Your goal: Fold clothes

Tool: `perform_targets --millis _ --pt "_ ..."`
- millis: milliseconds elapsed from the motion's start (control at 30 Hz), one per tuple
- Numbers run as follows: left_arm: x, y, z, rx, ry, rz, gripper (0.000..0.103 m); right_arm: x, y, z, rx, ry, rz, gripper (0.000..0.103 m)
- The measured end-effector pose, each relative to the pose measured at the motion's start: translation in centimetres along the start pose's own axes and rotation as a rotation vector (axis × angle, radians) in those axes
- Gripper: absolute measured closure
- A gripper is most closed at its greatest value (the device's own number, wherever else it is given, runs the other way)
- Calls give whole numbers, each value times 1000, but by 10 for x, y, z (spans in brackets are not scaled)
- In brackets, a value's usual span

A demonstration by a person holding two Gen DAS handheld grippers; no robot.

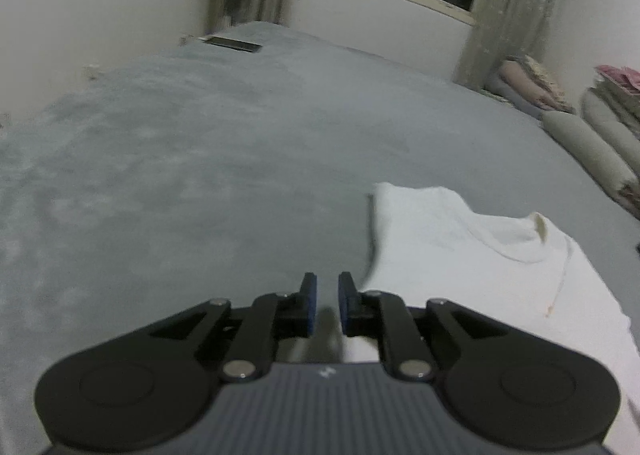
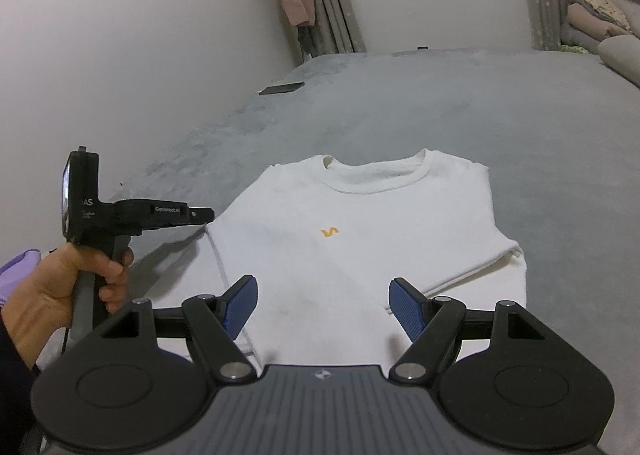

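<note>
A white shirt (image 2: 360,239) with a small orange mark lies face up on the grey bed (image 2: 440,103), collar at the far end and both sides folded in. My right gripper (image 2: 324,295) hovers over the shirt's near part, jaws wide apart, nothing between them. A hand holds my left gripper (image 2: 208,215) just off the shirt's left edge. In the left wrist view the left gripper (image 1: 328,287) points over bare bedcover, its blue pads a narrow gap apart and holding nothing. The shirt (image 1: 460,255) lies to its right.
A dark flat phone-like object (image 2: 282,88) lies on the bed's far left by the wall. Pillows and folded bedding (image 1: 592,143) are stacked along the right side. Curtains and a window stand beyond the bed. Something purple (image 2: 20,267) shows at the lower left.
</note>
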State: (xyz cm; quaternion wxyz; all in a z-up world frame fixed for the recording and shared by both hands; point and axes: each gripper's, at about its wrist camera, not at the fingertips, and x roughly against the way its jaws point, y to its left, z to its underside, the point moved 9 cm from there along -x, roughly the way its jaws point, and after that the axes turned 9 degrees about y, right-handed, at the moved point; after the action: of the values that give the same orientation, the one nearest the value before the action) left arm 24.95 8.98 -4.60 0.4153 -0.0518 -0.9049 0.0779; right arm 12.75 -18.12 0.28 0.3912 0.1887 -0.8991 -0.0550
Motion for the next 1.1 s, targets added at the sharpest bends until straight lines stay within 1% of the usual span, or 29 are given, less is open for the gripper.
perform_targets --millis 67,133,267,333,433,500,600,667,833,900,967,1100 --pt "8 3 3 -9 -13 -28 91 0 0 -1 -1 -2 -1 30" --pt "16 6 8 -6 -20 -36 89 0 0 -1 1 -5 -2 30" --pt "32 -3 22 -18 -42 -50 83 -1 -2 -1 2 -7 4 29" --pt "39 -11 30 -13 -50 -43 76 -1 -2 -1 2 -5 6 29" --pt "49 -24 43 -32 -59 -35 70 -2 -2 -2 1 -3 0 27" --pt "51 -31 52 -71 -58 -57 67 -3 -4 -2 4 -2 5 26" --pt "45 -33 61 -118 -58 -129 66 -8 -5 -1 -2 6 5 25" --pt "38 -30 67 -107 -44 -141 66 -11 -5 -1 -9 11 -11 25" --pt "36 -26 76 -99 -62 -189 54 -17 1 1 9 23 -11 24" --pt "37 -26 77 -96 -63 -204 52 -20 3 2 26 32 2 24" --pt "39 -25 78 -86 -62 -209 50 -23 6 4 36 41 4 24" --pt "40 -20 79 -58 -60 -208 41 -31 11 7 47 63 -8 23"
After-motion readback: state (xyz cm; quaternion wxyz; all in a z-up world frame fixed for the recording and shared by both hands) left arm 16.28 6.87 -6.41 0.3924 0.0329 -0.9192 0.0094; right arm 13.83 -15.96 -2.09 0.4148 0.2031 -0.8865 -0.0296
